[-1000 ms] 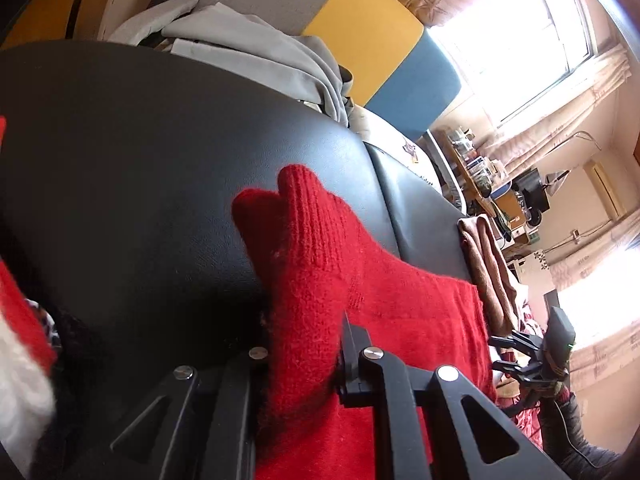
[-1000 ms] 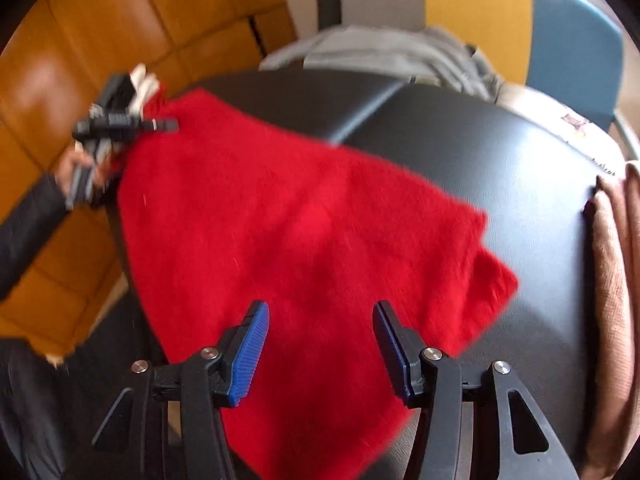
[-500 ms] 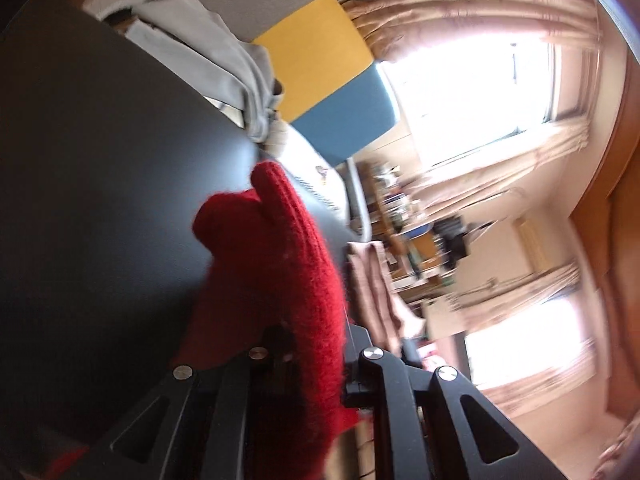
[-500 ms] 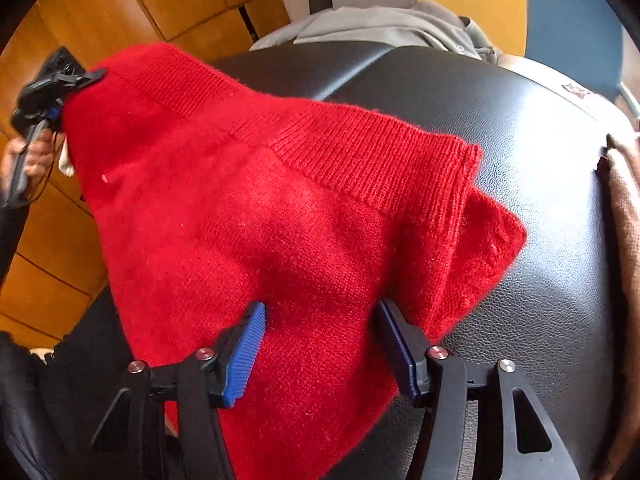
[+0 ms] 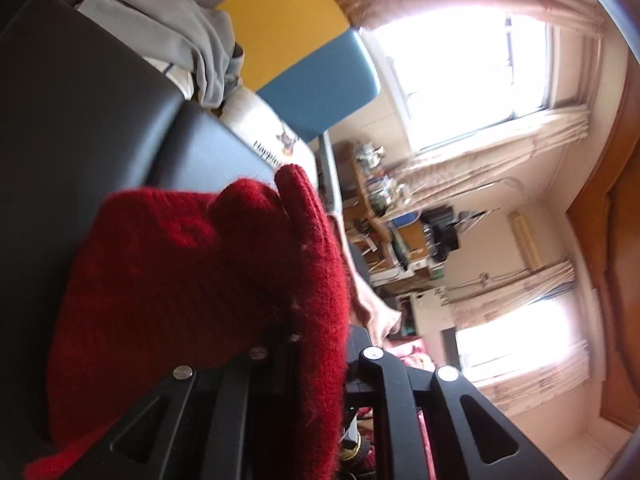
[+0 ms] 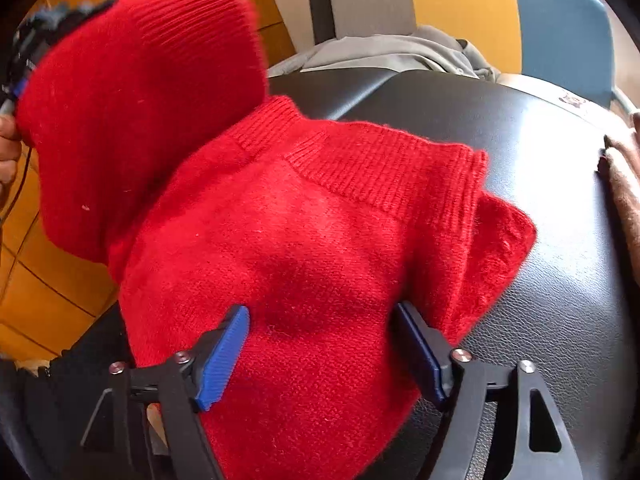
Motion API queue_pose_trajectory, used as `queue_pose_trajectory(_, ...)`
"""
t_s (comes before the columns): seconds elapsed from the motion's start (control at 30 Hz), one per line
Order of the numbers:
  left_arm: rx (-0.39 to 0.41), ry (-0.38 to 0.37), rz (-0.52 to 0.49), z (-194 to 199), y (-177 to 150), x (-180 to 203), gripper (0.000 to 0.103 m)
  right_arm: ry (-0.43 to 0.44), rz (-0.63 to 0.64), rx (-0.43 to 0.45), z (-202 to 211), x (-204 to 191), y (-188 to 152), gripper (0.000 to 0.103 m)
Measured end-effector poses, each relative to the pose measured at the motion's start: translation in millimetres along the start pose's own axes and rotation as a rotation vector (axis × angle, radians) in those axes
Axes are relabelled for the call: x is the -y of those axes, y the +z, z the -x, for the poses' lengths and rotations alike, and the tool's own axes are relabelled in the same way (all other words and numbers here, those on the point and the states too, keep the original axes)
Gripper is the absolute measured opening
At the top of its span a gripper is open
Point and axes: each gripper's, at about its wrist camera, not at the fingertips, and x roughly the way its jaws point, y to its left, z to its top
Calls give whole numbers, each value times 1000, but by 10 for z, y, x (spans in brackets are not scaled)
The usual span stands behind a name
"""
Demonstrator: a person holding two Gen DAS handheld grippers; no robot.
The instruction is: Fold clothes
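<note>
A red knitted sweater (image 6: 320, 232) lies on a black padded surface (image 6: 560, 280), its ribbed hem folded over the body. My left gripper (image 5: 316, 344) is shut on one part of the sweater (image 5: 208, 272) and holds it raised; in the right wrist view that lifted part (image 6: 132, 100) hangs at the upper left beside a hand (image 6: 8, 148). My right gripper (image 6: 320, 344) is open, its blue pads (image 6: 224, 356) standing either side of the sweater's body, low over the fabric.
A grey garment (image 6: 392, 52) lies at the far edge of the black surface, before a yellow and blue chair back (image 5: 304, 64). A brown cloth (image 6: 624, 184) lies at the right edge. Orange wooden panels (image 6: 48, 304) stand on the left. Windows and cluttered shelves (image 5: 384, 200) lie beyond.
The left gripper has lifted its hold on the sweater and carried it over towards the right, folding the hem onto the body. The right gripper has come closer to the fabric.
</note>
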Motion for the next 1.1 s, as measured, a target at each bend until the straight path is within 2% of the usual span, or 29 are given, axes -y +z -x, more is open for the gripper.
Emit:
queue_pose_trajectory(0.1, -24, 41, 8, -270, -78, 72, 13, 7, 30, 2, -8, -15, -104, 89)
queue_pose_trajectory(0.33, -108, 172, -4, -826, -215, 61, 13, 49, 56, 30, -62, -9, -124, 99)
queue_pose_trajectory(0.5, -125, 225, 88, -1205, -291, -166, 13, 64, 60, 56, -84, -13, -132, 102)
queue_pose_trajectory(0.6, -134, 255, 130, -1395, -339, -272, 13, 44, 74, 61, -108, -55, -136, 103)
queue_pose_trajectory(0.77, -146, 249, 177, -1467, -389, -303, 13, 11, 99, 82, -80, -109, -191, 103)
queue_pose_trajectory(0.87, -146, 241, 202, -1465, -381, -333, 14, -47, 119, 65, -52, -174, -193, 103)
queue_pose_trajectory(0.93, -145, 235, 219, -1464, -376, -352, 14, -54, 121, 58, 32, -207, -223, 103)
queue_pose_trajectory(1.03, -145, 226, 245, -1463, -369, -382, 14, -51, 114, 64, 235, -230, -333, 103)
queue_pose_trajectory(1.1, -144, 221, 262, -1461, -364, -402, 14, -8, 93, 67, 362, -224, -461, 103)
